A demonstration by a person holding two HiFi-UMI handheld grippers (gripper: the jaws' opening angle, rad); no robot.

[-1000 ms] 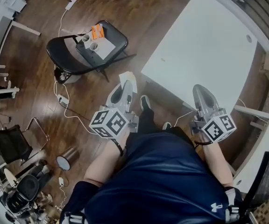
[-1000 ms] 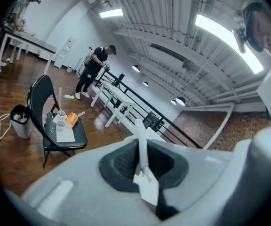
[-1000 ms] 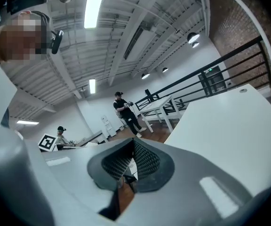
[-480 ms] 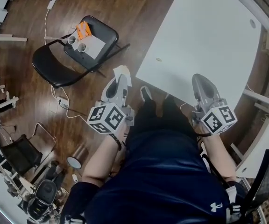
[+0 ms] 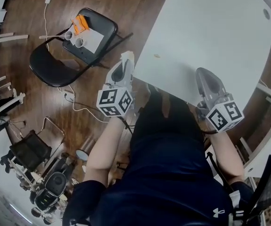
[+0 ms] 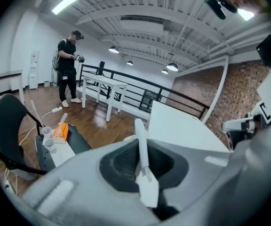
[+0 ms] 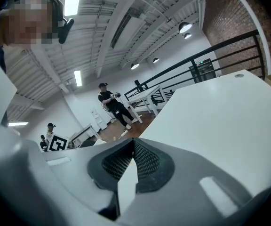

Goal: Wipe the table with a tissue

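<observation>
Just a big, smooth white surface (image 5: 211, 32) over a dark plank floor (image 5: 126, 13).
Gray plastic left tongs (image 5: 124, 67) clamped tight on a thin, flat white tissue (image 5: 127, 57) sticking out past the tips, just beside the surface's left corner; right tongs (image 5: 205, 75) pinched together, holding nothing.

Surface (image 5: 211, 32) at upper right of head view. Left gripper (image 5: 125, 64) just left of surface's near-left corner, over floor (image 5: 27, 98). Tissue (image 5: 127, 56) between its jaws, beside surface's left edge. Right gripper (image 5: 205, 75) over surface's near edge, toward its right end. Chair (image 5: 51, 69) left of surface, well apart. On chair seat: paper sheet (image 5: 92, 41), two cups (image 5: 68, 35) at sheet's left side, small pack (image 5: 80, 24) just behind cups. Cable (image 5: 76, 108) on floor left of surface, in front of chair.
</observation>
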